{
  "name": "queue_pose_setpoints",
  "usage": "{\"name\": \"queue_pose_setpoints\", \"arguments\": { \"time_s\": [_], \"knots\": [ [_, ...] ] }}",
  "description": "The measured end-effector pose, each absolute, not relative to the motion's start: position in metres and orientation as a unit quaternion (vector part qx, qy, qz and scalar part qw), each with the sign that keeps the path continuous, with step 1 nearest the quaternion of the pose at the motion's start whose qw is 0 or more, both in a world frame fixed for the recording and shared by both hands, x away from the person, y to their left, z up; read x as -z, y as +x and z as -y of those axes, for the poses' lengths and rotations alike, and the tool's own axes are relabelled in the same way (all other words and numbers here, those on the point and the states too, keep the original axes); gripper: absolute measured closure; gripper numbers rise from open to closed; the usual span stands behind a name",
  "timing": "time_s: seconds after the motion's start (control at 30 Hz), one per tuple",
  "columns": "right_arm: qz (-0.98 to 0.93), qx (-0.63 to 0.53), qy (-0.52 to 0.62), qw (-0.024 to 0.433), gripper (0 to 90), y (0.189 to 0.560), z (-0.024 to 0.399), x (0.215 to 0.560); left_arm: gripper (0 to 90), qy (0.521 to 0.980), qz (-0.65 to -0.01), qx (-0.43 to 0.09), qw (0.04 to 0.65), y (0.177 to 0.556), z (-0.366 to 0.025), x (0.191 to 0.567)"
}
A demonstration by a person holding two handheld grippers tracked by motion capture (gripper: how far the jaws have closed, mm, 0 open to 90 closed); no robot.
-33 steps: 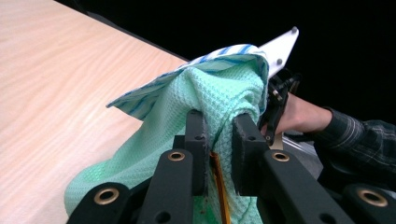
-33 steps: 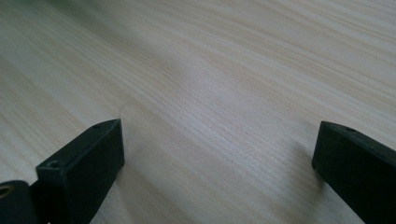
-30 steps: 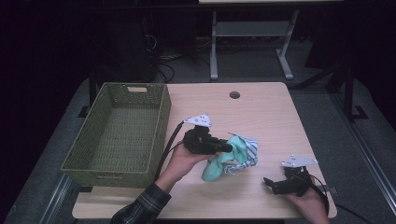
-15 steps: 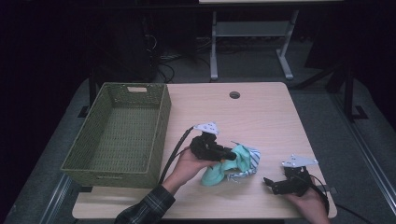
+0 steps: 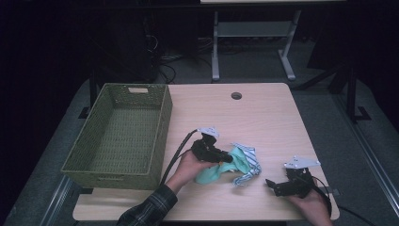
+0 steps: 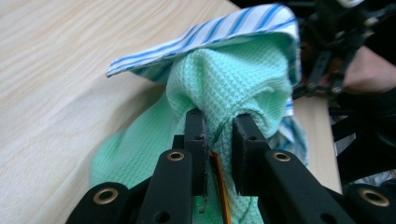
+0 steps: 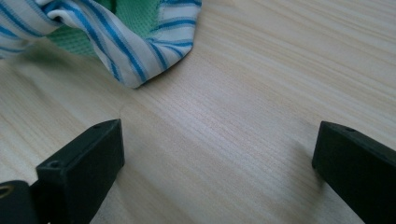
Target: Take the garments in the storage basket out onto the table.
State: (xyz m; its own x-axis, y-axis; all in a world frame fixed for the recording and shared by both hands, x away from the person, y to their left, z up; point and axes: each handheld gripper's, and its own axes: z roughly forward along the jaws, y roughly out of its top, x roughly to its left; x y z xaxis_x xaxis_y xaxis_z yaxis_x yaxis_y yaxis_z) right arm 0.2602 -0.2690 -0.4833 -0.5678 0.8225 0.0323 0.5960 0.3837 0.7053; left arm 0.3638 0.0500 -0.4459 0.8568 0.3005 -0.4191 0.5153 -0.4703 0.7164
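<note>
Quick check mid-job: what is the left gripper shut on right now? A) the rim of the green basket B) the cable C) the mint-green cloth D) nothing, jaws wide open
C: in the left gripper view, the left gripper has its jaws pinching a fold of the mint-green cloth.

No lettering, label, brand mark or number can be read anywhere on the table or around it.
</note>
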Motion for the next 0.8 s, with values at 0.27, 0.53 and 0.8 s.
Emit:
{"name": "queue_pose_setpoints", "arguments": {
  "time_s": [0.27,0.53,0.8],
  "knots": [
    [-0.816,-0.345,0.435,0.164,1.7,0.26,0.269,0.483,75.9,0.864,-0.253,0.093,0.424,0.37,-0.049,0.465],
    [-0.816,-0.344,0.434,0.164,1.7,0.26,0.269,0.483,51.5,0.864,-0.253,0.07,0.43,0.366,-0.051,0.461],
    [-0.816,-0.344,0.434,0.164,1.7,0.26,0.269,0.483,37.5,0.859,-0.227,0.041,0.457,0.354,-0.058,0.428]
  ]
}}
